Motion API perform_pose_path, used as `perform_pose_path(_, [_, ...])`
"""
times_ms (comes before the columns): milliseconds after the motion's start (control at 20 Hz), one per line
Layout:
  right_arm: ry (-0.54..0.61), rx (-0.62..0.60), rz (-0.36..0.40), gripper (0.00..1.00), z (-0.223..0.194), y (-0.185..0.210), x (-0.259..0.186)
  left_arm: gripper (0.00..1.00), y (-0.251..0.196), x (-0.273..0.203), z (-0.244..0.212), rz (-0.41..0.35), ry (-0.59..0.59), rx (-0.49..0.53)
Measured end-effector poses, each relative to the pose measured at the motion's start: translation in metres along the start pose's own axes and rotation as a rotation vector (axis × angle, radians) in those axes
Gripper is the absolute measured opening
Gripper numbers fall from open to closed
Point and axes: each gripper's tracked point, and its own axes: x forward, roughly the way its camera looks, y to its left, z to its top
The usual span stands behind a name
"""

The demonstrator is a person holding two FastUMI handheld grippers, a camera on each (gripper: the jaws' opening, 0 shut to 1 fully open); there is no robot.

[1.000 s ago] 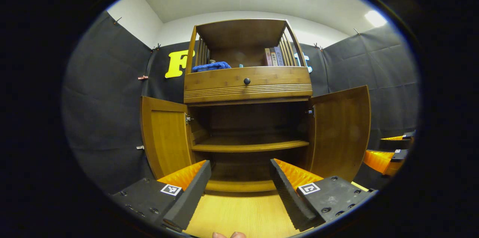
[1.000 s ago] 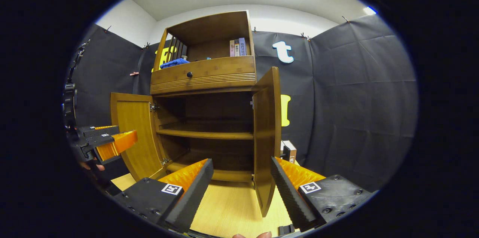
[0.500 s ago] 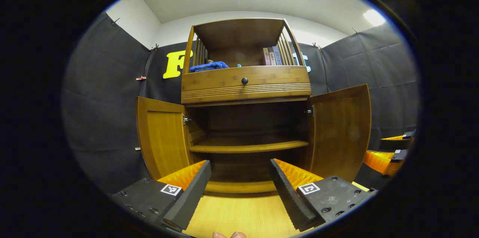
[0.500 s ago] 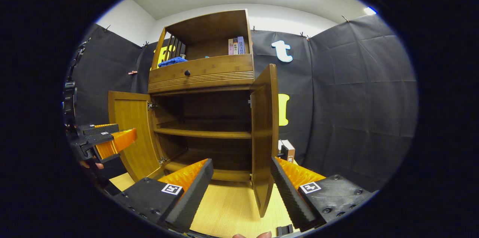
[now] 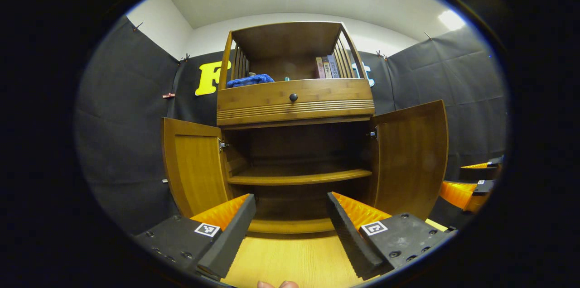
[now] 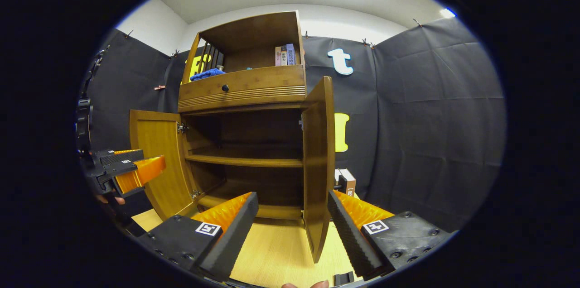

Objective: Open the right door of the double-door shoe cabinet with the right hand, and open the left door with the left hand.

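Two doors of the shoe cabinet (image 5: 294,102) stand open. In the left gripper view you face it square-on: left door (image 5: 192,165) swung out to the left, right door (image 5: 410,156) swung out to the right, w/ a bare inner shelf (image 5: 299,177) between them. Your left gripper (image 5: 290,224) hangs in front of the opening, above the light wood floor (image 5: 290,261), jaws wide and holding nothing, touching neither door. Your right gripper (image 5: 471,184) shows at the far right edge, beyond the right door.

In the right gripper view the right door (image 6: 319,165) is seen nearly edge-on, its bottom corner between your right gripper's (image 6: 292,224) fingers but farther off; whether it touches them I can't tell. Jaws wide, gripping nothing. Left gripper (image 6: 124,170) sits at the left, just in front of the left door (image 6: 156,161).

Up top: a drawer w/ a dark knob (image 5: 293,97), a blue cloth (image 5: 249,81) and a few books (image 5: 327,67) on the upper shelf; spine text too small to read. A small box (image 6: 346,181) sits on the floor behind the right door, label illegible. Square black-and-white markers sit on the gripper bodies.
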Motion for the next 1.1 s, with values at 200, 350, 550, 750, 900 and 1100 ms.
perform_pose_path(200, [0.001, -0.001, 0.002, 0.98, -0.0008, 0.0008, -0.0011, 0.97, -0.0005, -0.0004, -0.0001, -0.002, 0.000, 0.001])
perform_pose_path(350, [-0.001, -0.004, 0.001, 0.98, 0.0003, 0.0003, -0.0011, 0.98, -0.0010, -0.0003, 0.0007, -0.003, -0.001, 0.000])
perform_pose_path(550, [0.000, -0.005, -0.003, 0.98, 0.0001, -0.0012, -0.0006, 0.97, -0.0012, 0.0002, 0.0005, -0.005, -0.001, 0.003])
perform_pose_path(750, [0.001, -0.006, -0.003, 1.00, -0.0010, -0.0015, -0.0016, 0.97, -0.0031, -0.0009, -0.0008, -0.009, 0.003, 0.004])
perform_pose_path(900, [0.002, -0.005, -0.001, 1.00, -0.0007, -0.0008, -0.0007, 0.97, -0.0026, -0.0004, -0.0010, -0.009, 0.002, 0.006])
perform_pose_path(1100, [0.003, -0.006, 0.000, 0.98, -0.0018, -0.0008, 0.0003, 0.97, -0.0020, 0.0005, -0.0014, -0.007, 0.002, 0.006])
